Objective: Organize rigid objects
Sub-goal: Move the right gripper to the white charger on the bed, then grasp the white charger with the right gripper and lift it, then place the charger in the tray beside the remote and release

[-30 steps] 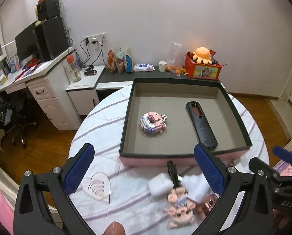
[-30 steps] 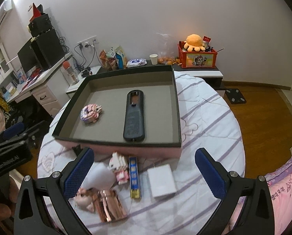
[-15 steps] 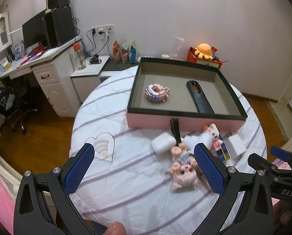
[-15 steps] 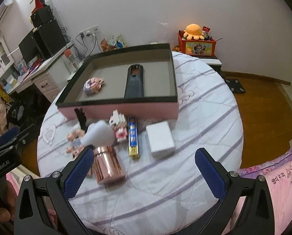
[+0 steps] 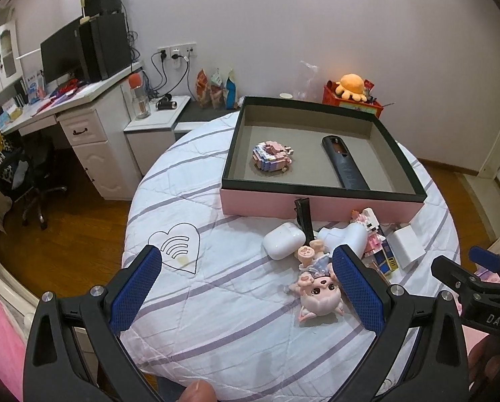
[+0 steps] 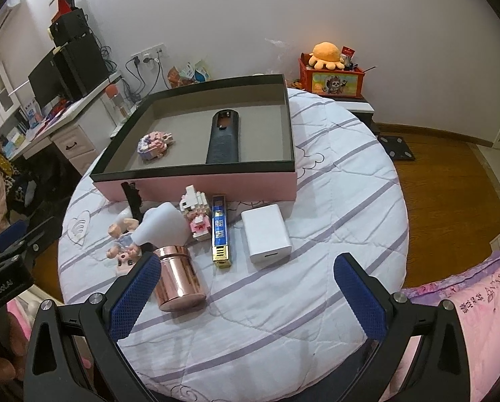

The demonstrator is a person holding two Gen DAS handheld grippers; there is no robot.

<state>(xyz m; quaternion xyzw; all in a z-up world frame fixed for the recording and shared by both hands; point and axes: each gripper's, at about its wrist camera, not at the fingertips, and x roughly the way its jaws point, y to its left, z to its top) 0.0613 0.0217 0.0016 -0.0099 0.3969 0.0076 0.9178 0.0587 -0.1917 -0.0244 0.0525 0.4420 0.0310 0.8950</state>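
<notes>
both grippers gape wide and empty: left gripper (image 5: 246, 288), right gripper (image 6: 246, 296). only the right view shows the copper tin (image 6: 178, 276); only the left, the earbud case (image 5: 283, 240), before the pink box (image 5: 317, 206) on the bench; "das" marks the gripper

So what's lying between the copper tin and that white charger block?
A narrow blue-and-gold box, lying lengthwise between copper tin and white charger block; right wrist view.

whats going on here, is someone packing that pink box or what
A person holds two grippers, the left gripper and right gripper, both open and empty above the round table. The pink box holds a block toy and a black remote. An earbud case, doll, copper can and white charger lie outside it.
</notes>
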